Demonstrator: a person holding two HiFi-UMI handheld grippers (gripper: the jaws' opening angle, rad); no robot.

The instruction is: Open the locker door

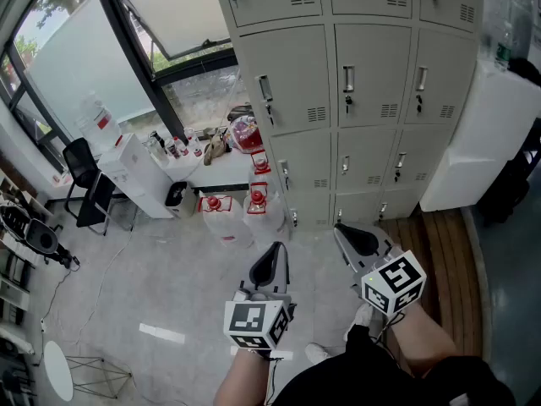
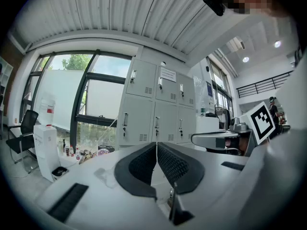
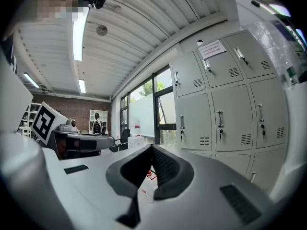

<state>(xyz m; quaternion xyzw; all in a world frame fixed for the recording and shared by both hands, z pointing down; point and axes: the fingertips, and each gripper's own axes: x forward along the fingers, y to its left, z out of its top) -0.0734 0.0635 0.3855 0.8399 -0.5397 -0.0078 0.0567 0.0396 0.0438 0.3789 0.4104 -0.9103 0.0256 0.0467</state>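
Pale grey locker [image 1: 355, 100], every door shut.
It stands upright just right of the window [image 1: 169, 24]; each door [image 1: 294, 79] has a vertical handle [image 1: 265, 88] at its left edge and vent slots [image 1: 317, 114] at lower right.

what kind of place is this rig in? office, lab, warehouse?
Looks like an office or lab corner, indoors. A bank of grey metal lockers lines the wall, tall windows run beside it, and a black office chair and water jugs stand on the floor.
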